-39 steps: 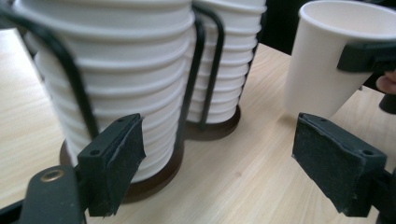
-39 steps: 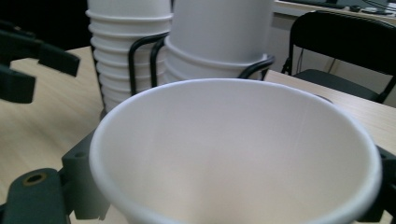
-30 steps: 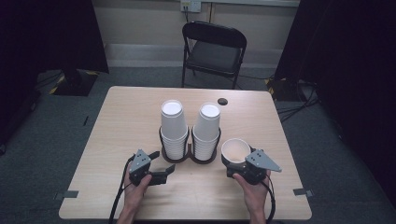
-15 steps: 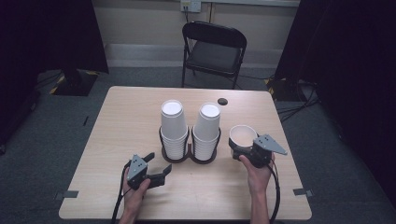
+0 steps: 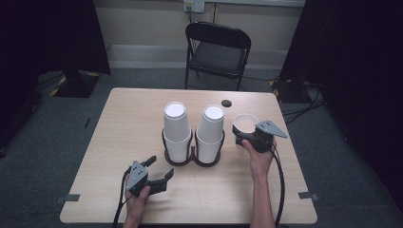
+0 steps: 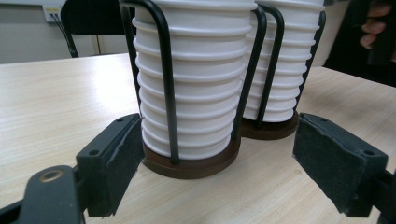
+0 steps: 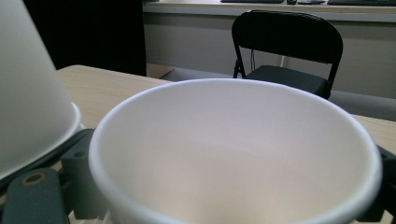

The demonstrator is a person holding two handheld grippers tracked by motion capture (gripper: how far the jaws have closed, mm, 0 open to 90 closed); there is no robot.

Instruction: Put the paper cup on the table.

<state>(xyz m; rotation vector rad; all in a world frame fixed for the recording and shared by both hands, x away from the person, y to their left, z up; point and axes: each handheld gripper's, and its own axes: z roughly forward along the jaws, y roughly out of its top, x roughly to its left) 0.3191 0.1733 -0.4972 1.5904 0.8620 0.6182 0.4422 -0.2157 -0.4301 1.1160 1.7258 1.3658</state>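
High view: even overhead light on the table (image 5: 119, 142), soft short shadows under the cup stacks (image 5: 177, 128) — no hard glare. Room edges fall off to near black, dark curtains left and right lose all detail. Picture is slightly soft, low resolution. Left gripper view: bright, sharp on the near stack's ribs, mild sheen on the black wire holder (image 6: 168, 84); jaw pads at the bottom slightly soft, lines bow at the edges. Right gripper view: held cup (image 7: 233, 154) fills the foreground, close and blurred, evenly lit inside — chair (image 7: 287, 46) behind is sharper.
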